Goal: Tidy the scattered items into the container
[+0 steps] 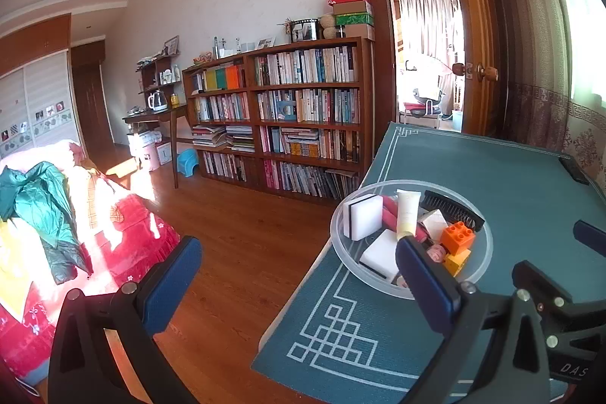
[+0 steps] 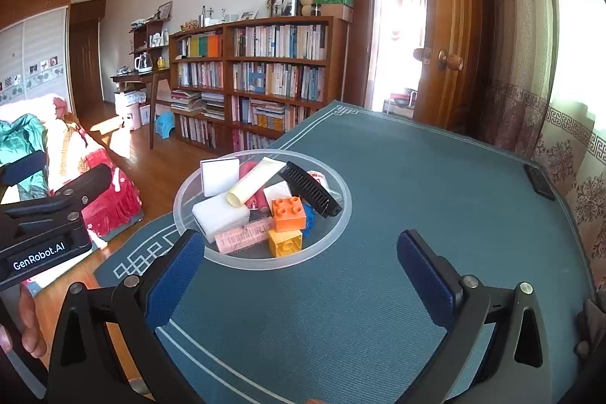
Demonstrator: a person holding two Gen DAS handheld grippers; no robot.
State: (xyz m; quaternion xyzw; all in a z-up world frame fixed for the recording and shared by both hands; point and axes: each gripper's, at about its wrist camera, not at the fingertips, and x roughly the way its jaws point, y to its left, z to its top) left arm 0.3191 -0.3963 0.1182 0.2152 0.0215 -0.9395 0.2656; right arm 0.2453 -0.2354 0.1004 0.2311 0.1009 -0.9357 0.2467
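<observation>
A clear round plastic bowl stands on the teal mat near the table's left edge. In it lie white sponges, a cream tube, a black comb, an orange brick, a yellow brick, a pink piece and a blue piece. My right gripper is open just in front of the bowl, empty. My left gripper is open, its right finger over the bowl's near side and its left finger above the floor.
The teal mat covers the table; a black block lies at its far right edge by the curtain. Left of the table are wood floor, a bookshelf and a bed with red bedding. An open door stands behind.
</observation>
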